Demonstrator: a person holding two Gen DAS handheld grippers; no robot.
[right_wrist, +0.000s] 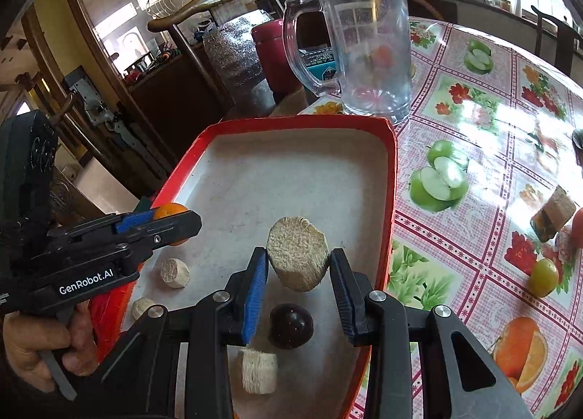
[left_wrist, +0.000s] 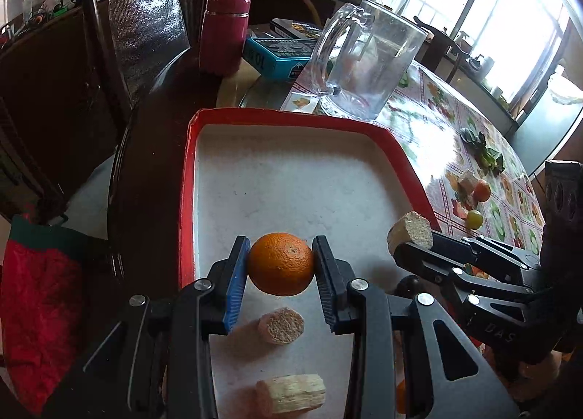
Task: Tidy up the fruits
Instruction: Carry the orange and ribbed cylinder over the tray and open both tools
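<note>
My left gripper (left_wrist: 281, 264) is shut on an orange (left_wrist: 281, 263) and holds it above the red-rimmed white tray (left_wrist: 189, 178). My right gripper (right_wrist: 298, 262) is shut on a tan sugarcane chunk (right_wrist: 297, 258), also above the tray (right_wrist: 393, 178); that chunk shows in the left wrist view (left_wrist: 410, 229). In the tray lie more sugarcane chunks (left_wrist: 281, 325) (left_wrist: 291, 395) (right_wrist: 175, 272) (right_wrist: 258, 369) and a dark round fruit (right_wrist: 290, 325). On the tablecloth lie another orange fruit (left_wrist: 481, 190), a green-yellow fruit (right_wrist: 544, 276) and a cane chunk (right_wrist: 554, 213).
A clear glass mug (left_wrist: 368, 61) stands just behind the tray. A maroon flask (left_wrist: 224, 34) and blue boxes (left_wrist: 277, 56) stand further back. A wooden chair (left_wrist: 98, 18) is at the left. Green leaves (left_wrist: 482, 151) lie on the flowered tablecloth (right_wrist: 473, 120).
</note>
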